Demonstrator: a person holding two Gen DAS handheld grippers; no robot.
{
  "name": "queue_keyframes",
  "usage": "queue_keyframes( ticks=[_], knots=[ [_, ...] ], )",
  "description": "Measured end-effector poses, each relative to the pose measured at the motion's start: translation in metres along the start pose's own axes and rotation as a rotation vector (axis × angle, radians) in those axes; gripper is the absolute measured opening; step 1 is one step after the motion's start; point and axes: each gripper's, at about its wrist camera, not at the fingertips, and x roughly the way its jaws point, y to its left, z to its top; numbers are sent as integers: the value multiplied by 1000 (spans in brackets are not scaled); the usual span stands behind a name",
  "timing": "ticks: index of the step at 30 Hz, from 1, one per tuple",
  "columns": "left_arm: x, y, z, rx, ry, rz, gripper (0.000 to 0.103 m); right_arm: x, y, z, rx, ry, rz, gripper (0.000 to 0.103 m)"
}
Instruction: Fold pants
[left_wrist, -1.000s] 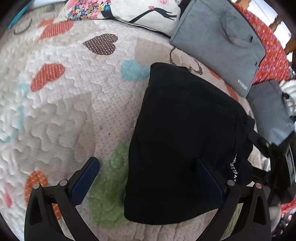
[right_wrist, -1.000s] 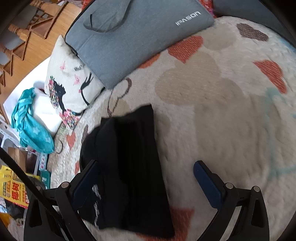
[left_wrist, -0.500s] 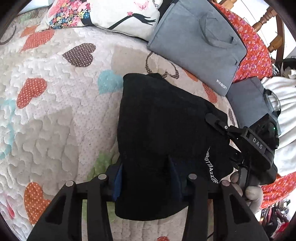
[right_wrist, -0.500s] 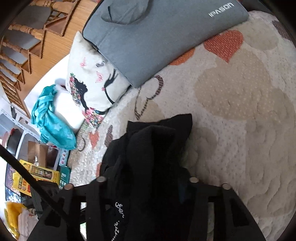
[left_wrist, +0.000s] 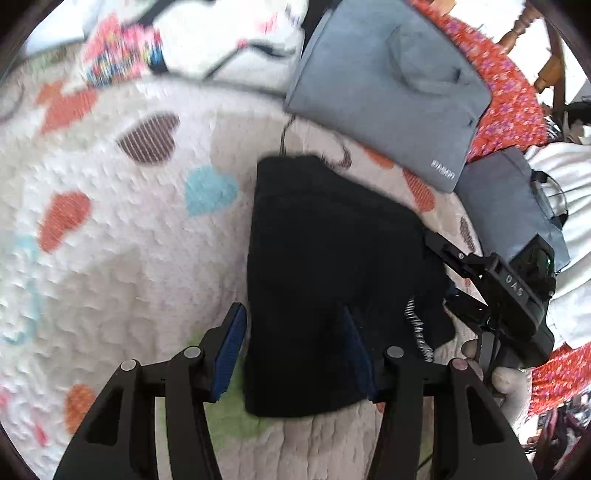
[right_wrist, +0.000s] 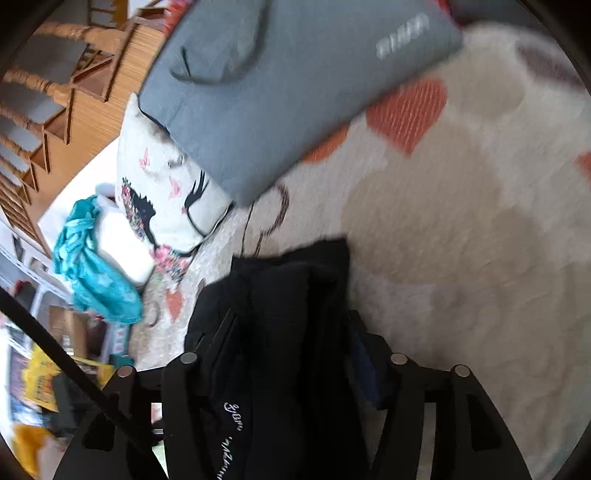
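The folded black fabric pants (left_wrist: 325, 280) lie lengthwise between both grippers' opening fingers, the left gripper (left_wrist: 295, 354) at the near edge and the right gripper (right_wrist: 291, 354) at the side with white lettering.

Matt black cloth pants (left_wrist: 325, 266) lie on a rough quilted bedspread (left_wrist: 110, 258); at 1 o'clock, a smooth grey fabric bag (left_wrist: 388, 85).

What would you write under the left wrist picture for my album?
Left gripper opening around the near edge of folded black pants on a heart-patterned quilt, right gripper alongside.
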Motion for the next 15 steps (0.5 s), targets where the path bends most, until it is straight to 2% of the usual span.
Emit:
queue_keyframes(
  ticks=[1,2,4,5,6,7,8,10,11,13,15],
  knots=[
    [-10,-2,2,11,-23,5,52,-18,4,2,-21,-83,-64,64],
    [-18,-4,6,17,-48,7,52,-29,6,3,-28,-133,-74,64],
    [-28,-7,14,14,-79,-5,52,-47,11,6,-25,-196,-6,64],
    [-28,-9,19,10,-82,-14,52,-51,14,8,-14,-197,70,64],
    [-23,-12,26,5,-74,-17,52,-47,15,10,1,-166,165,65],
    [-18,-14,32,-2,-67,-20,52,-42,15,10,16,-132,220,66],
    [-9,-17,41,-12,-58,-27,52,-29,11,9,57,-64,302,66],
    [18,-22,59,-29,-25,-40,52,-7,2,3,122,30,375,66],
    [31,-21,67,-43,2,-45,52,5,-4,-1,145,71,362,66],
    [60,-17,82,-86,58,-46,52,17,-16,-3,166,99,302,60],
    [81,-16,90,-86,78,1,52,18,-18,-2,172,102,307,59]
  ],
)
